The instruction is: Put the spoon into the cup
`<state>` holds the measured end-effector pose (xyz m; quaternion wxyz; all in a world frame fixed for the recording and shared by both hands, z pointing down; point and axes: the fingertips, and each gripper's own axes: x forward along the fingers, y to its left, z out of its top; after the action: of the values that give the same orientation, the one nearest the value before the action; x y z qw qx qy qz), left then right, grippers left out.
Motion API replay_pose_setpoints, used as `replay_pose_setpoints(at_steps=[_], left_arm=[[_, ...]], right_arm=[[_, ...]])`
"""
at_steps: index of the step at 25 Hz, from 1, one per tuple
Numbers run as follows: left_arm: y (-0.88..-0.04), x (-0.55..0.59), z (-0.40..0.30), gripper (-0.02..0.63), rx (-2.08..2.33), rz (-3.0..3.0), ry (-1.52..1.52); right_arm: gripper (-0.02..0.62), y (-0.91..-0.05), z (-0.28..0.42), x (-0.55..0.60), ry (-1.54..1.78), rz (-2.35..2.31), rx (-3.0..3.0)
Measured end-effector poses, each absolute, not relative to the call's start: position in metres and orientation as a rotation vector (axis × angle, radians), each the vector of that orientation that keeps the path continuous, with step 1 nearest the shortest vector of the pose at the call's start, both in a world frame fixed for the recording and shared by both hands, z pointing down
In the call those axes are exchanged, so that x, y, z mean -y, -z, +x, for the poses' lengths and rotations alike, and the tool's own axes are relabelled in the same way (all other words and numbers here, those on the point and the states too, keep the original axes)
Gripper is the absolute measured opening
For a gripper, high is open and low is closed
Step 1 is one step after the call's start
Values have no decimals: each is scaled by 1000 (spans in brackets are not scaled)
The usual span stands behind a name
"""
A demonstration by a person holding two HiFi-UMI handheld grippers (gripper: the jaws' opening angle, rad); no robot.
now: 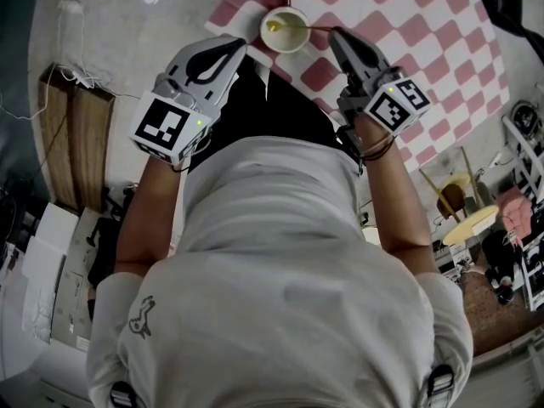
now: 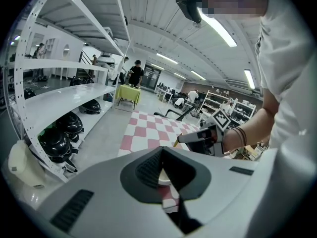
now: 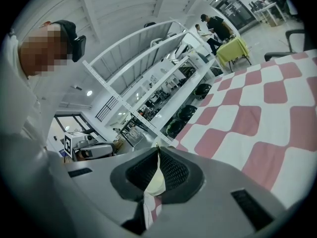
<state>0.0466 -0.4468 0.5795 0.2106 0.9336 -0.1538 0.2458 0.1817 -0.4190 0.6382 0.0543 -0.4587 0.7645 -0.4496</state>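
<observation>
Yellow spoon [image 1: 295, 29] | bowl end in cup [image 1: 287, 44], just ahead of right tongs [image 1: 339, 36] | right tongs clenched on handle | left tongs [image 1: 231, 49] closed, empty, beside cup | nearly done, release left to do

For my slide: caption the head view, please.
Right claw holds a spoon with its bowl in the white cup on a pink checked cloth; left claw hovers shut beside it.

Upright white cup [image 1: 293, 48] on checked cloth [image 1: 408, 24]; yellow spoon [image 1: 299, 29] with bowl inside, handle over rim.
</observation>
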Motion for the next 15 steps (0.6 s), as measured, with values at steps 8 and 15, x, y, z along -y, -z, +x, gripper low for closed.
replay_pose_setpoints(at_steps=[8, 15], left_arm=[[-577, 447, 48, 14, 438, 2585, -665], [-567, 448, 47, 14, 446, 2604, -651]], right_arm=[[37, -642, 182, 419, 1390, -1389, -2322], [89, -639, 190, 413, 1382, -1447, -2298]])
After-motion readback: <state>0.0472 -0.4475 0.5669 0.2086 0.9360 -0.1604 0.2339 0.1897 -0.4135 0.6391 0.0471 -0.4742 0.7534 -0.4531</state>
